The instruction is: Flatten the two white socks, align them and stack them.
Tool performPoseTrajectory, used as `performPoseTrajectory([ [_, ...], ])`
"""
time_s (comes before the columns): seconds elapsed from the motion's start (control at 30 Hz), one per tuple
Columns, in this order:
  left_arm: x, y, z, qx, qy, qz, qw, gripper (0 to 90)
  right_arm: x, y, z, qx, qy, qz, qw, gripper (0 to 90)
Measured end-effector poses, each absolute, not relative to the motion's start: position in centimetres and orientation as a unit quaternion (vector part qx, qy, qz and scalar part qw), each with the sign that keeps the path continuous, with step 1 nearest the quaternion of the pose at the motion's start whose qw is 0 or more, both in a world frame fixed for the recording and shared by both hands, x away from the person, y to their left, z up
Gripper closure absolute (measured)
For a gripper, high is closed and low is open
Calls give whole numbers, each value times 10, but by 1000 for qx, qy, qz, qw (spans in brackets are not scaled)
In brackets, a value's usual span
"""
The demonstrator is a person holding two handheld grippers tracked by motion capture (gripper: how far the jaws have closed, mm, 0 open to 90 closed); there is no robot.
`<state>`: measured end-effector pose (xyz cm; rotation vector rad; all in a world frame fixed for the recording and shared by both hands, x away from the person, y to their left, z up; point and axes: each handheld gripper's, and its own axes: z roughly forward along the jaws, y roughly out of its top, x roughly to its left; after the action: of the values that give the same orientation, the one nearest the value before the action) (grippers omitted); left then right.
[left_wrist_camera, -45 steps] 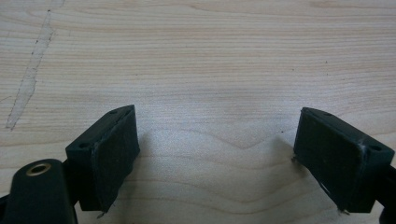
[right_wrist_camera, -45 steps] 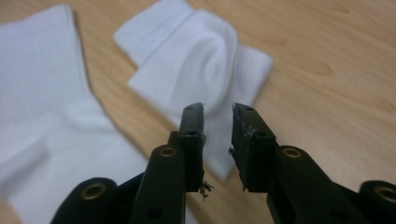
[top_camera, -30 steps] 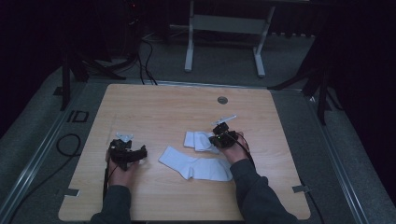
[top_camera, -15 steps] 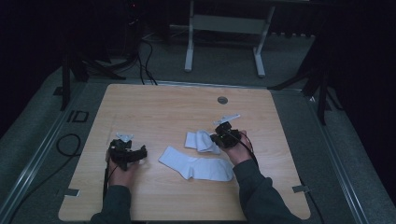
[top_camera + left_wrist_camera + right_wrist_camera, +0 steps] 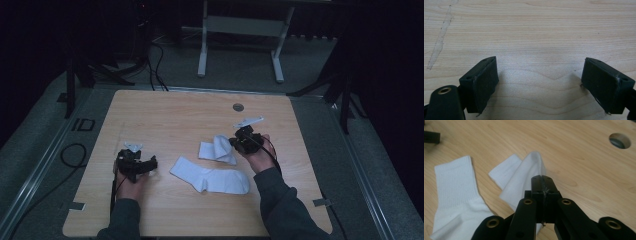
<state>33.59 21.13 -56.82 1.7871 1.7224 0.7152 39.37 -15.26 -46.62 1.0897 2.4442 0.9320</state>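
Two white socks lie on the wooden table (image 5: 165, 115). One sock (image 5: 210, 175) (image 5: 454, 192) is spread flat near the table's middle front. The other sock (image 5: 216, 149) (image 5: 521, 175) is folded over, its toe end raised. My right gripper (image 5: 239, 142) (image 5: 542, 178) is shut on that raised fold, with the jaws pressed together on the fabric. At the table's left front my left gripper (image 5: 145, 167) (image 5: 539, 82) rests low over bare wood, jaws wide apart with nothing between them.
A round cable hole (image 5: 238, 107) (image 5: 620, 140) sits near the table's far edge. Beyond the table are a metal frame stand (image 5: 240, 30) and floor cables (image 5: 150, 55). The surroundings are dark.
The right gripper has lifted slightly and drawn the folded sock's end up with it. The left gripper and the flat sock have stayed still.
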Motion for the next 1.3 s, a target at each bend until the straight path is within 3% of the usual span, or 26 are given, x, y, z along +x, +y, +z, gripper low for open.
performPoseTrajectory([
  [0.57,336,211,-568,663,642,266,277,139,394,-197,-442,409,829,335,184,897],
  [1.17,336,211,-568,665,641,266,276,139,373,-257,-450,442,818,321,180,892],
  [1.3,336,211,-568,665,641,266,276,139,378,-263,-460,447,829,269,202,801],
])
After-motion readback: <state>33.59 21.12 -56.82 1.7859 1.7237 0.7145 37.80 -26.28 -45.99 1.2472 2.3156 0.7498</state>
